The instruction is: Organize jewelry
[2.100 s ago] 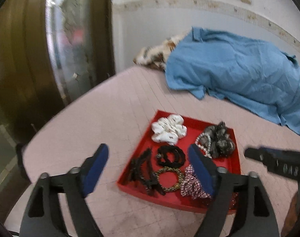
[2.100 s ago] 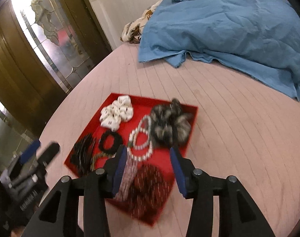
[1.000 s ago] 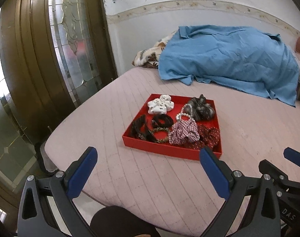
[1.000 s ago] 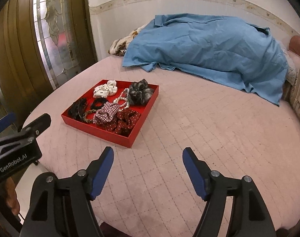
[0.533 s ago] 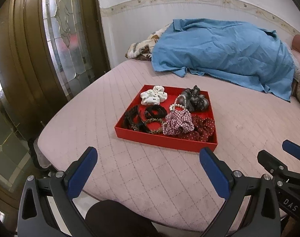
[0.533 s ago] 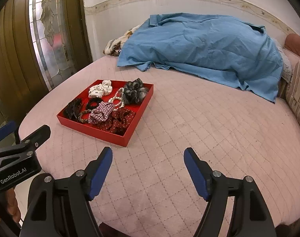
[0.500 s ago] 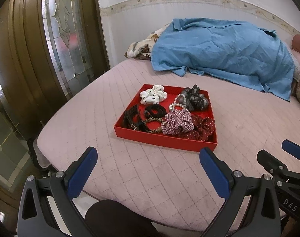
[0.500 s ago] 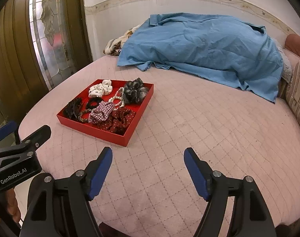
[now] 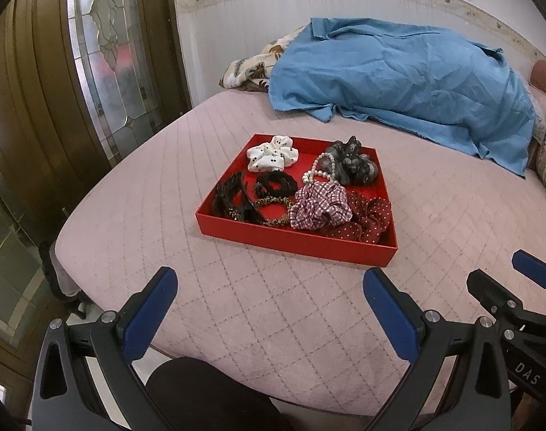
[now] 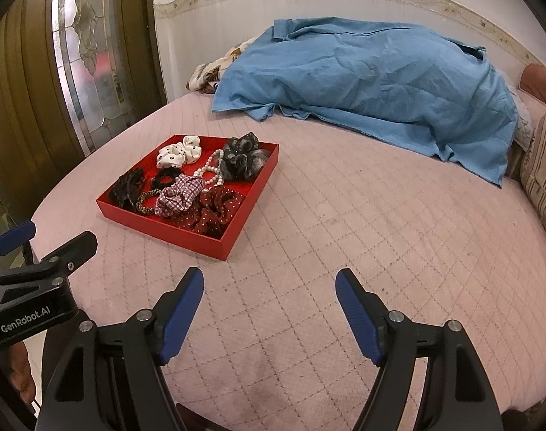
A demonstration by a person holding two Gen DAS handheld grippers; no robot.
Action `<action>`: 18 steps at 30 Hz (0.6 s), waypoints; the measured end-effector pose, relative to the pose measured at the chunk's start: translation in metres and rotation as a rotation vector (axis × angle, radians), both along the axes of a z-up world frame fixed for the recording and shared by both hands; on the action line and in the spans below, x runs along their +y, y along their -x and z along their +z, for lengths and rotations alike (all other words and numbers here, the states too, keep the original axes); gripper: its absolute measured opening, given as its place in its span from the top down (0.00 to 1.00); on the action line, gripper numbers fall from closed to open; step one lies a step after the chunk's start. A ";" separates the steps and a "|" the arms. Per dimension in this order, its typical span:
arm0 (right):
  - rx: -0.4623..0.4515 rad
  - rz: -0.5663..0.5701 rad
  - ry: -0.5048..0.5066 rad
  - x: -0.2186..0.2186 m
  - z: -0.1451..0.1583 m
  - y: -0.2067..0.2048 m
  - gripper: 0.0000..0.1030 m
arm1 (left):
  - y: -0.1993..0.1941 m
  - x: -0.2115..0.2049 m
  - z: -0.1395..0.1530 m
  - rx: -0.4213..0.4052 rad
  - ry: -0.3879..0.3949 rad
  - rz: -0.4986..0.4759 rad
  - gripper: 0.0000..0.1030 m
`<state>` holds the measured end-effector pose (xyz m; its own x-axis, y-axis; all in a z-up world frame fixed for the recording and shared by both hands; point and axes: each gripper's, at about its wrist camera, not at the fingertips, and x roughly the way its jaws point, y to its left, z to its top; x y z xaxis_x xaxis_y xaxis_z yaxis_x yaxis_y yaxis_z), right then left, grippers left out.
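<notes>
A red tray (image 9: 291, 239) sits on the pink quilted bed and also shows in the right wrist view (image 10: 165, 231). It holds a white dotted scrunchie (image 9: 272, 153), a grey scrunchie (image 9: 352, 165), a pearl bracelet (image 9: 318, 172), a black scrunchie (image 9: 276, 184), a black hair clip (image 9: 230, 195), a leopard band (image 9: 273, 212), a checked scrunchie (image 9: 321, 205) and a dark red dotted scrunchie (image 9: 366, 221). My left gripper (image 9: 269, 300) is open and empty, well short of the tray. My right gripper (image 10: 269, 296) is open and empty, to the right of the tray.
A blue sheet (image 9: 398, 79) covers a heap at the back of the bed, with a patterned blanket (image 9: 248, 70) beside it. A wooden door with stained glass (image 9: 104, 57) stands at left. A striped cushion (image 10: 542, 165) lies at right. The bed edge is close below both grippers.
Both grippers pulled back from over the tray to the near bed edge and opened wide. The checked scrunchie now lies in the tray. In the last half second almost nothing moved.
</notes>
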<state>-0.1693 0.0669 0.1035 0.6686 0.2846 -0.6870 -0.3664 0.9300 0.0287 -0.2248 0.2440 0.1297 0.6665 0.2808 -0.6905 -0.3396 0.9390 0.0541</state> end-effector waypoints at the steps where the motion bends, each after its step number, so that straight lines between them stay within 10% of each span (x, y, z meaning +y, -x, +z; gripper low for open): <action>1: 0.002 0.001 0.002 0.001 -0.001 0.000 0.22 | -0.001 0.001 -0.001 0.002 0.004 -0.001 0.00; 18: 0.010 0.017 0.005 0.007 -0.009 -0.002 0.22 | -0.005 0.007 -0.010 0.024 0.020 -0.001 0.00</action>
<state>-0.1674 0.0737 0.0942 0.6567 0.2920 -0.6953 -0.3817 0.9239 0.0275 -0.2201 0.2510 0.1194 0.6499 0.2663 -0.7119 -0.3377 0.9402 0.0434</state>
